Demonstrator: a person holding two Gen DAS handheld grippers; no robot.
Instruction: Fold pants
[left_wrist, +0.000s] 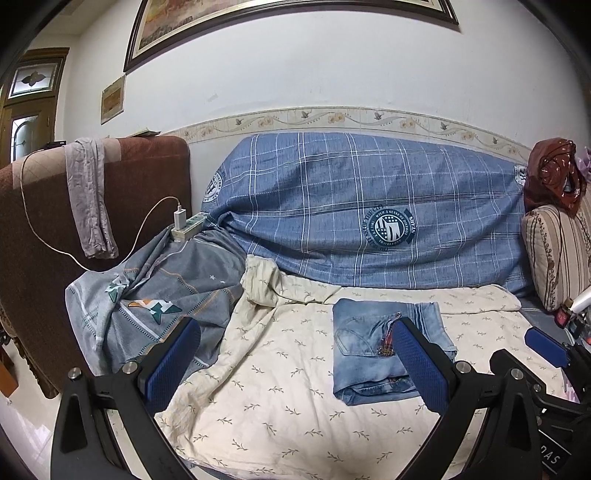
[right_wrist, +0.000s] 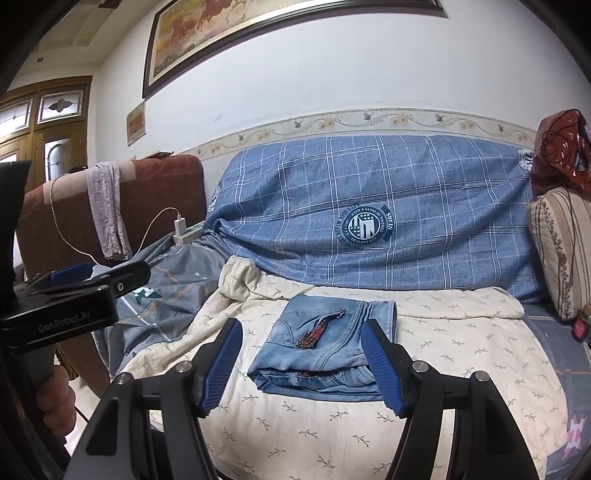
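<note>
A pair of light blue jeans (left_wrist: 364, 354) (right_wrist: 325, 354) lies folded into a compact rectangle on the cream leaf-print sheet (left_wrist: 280, 398) (right_wrist: 332, 424), a red patterned belt end showing on top. My left gripper (left_wrist: 295, 363) is open, hovering near the front of the sheet, its right finger in front of the jeans' right edge. My right gripper (right_wrist: 306, 363) is open too, its fingers standing either side of the folded jeans in the picture, short of them. Neither gripper holds anything. The right gripper's finger (left_wrist: 546, 347) shows at the left wrist view's right edge.
A blue plaid cover (left_wrist: 369, 206) drapes the sofa back. A grey patterned quilt (left_wrist: 159, 295) is bunched at left beside a brown armchair (left_wrist: 33, 236) with a cloth, a power strip and a charger cable (left_wrist: 181, 221). A striped cushion (left_wrist: 557, 251) stands at right.
</note>
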